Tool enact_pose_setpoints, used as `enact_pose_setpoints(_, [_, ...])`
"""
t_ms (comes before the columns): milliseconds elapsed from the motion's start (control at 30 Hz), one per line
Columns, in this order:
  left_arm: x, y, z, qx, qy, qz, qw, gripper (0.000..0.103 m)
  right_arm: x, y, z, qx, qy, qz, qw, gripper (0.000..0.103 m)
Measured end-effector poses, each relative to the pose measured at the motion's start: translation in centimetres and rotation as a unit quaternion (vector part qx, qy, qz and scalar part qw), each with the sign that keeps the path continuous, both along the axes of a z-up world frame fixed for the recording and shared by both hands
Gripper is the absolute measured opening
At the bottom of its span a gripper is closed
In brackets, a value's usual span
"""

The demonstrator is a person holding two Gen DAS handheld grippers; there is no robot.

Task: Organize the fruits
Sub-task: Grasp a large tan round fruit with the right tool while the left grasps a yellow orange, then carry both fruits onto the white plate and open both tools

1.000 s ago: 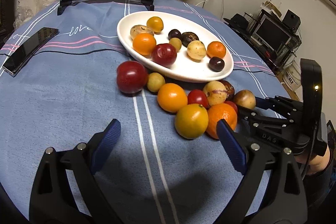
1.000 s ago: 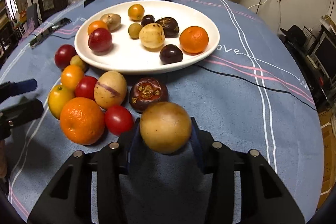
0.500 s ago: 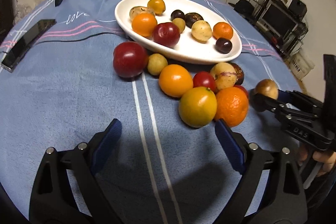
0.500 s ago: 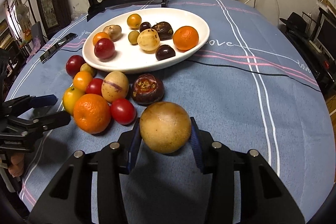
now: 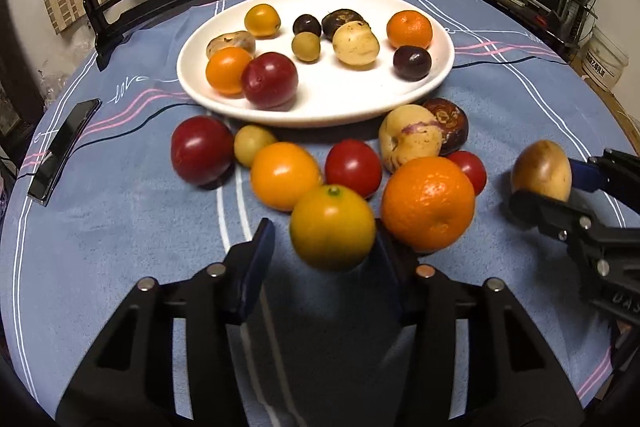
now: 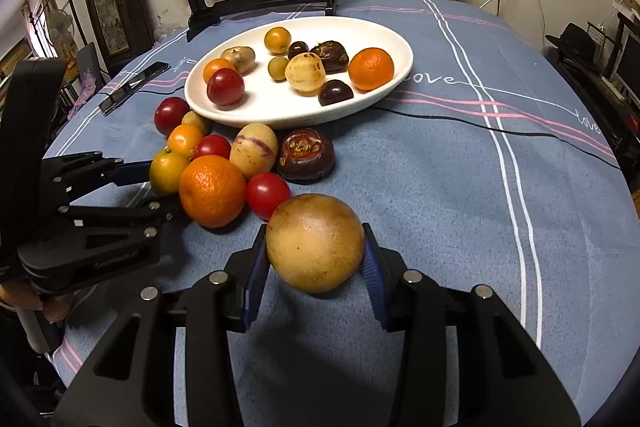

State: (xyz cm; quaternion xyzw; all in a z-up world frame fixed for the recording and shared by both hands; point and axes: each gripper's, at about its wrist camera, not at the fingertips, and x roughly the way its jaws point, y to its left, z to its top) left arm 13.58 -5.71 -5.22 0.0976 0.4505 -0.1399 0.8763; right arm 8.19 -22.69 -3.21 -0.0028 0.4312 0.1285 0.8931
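The white oval ceramic plate (image 5: pixel 436 75) on the blue-clothed table (image 5: pixel 120 227) holds ten fruits, from a small orange fruit (image 5: pixel 228 70) and dark red plum (image 5: pixel 270 79) at left to a mandarin (image 5: pixel 409 29) at right. The left tool (image 5: pixel 322 247) points steeply down, its jaws closing around a round yellow-orange citrus (image 5: pixel 332 229) with a visible gap on the left. The right tool (image 6: pixel 315 255) is clenched on a tan-brown round fruit (image 6: pixel 315 242) above the cloth.

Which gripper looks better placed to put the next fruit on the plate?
Right, probably. The right gripper already grips the brown fruit, facing the white plate; the left gripper's jaws are only closing around the yellow citrus.
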Motion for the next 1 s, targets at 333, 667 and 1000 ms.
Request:
enact_pose_setpoints(333, [-1.2,0.9,1.2,-0.016,-0.004,0.003,0.9999,0.039,-1.1,-0.5,1.0,0.003,-0.013,-0.002,1.000,0.044])
enact_pose_setpoints(667, [-2.0,2.5,5.5,-0.051,-0.037,-0.001,0.9980,0.038,-1.6,-0.1,4.0,0.004,-0.050,0.005,0.999,0.044])
enact_pose_setpoints(1000, [0.8,2.2,10.4,-0.073,-0.090,0.001,0.9933,0.039,1.4,-0.3,9.1,0.028,-0.114,-0.011,0.993,0.044])
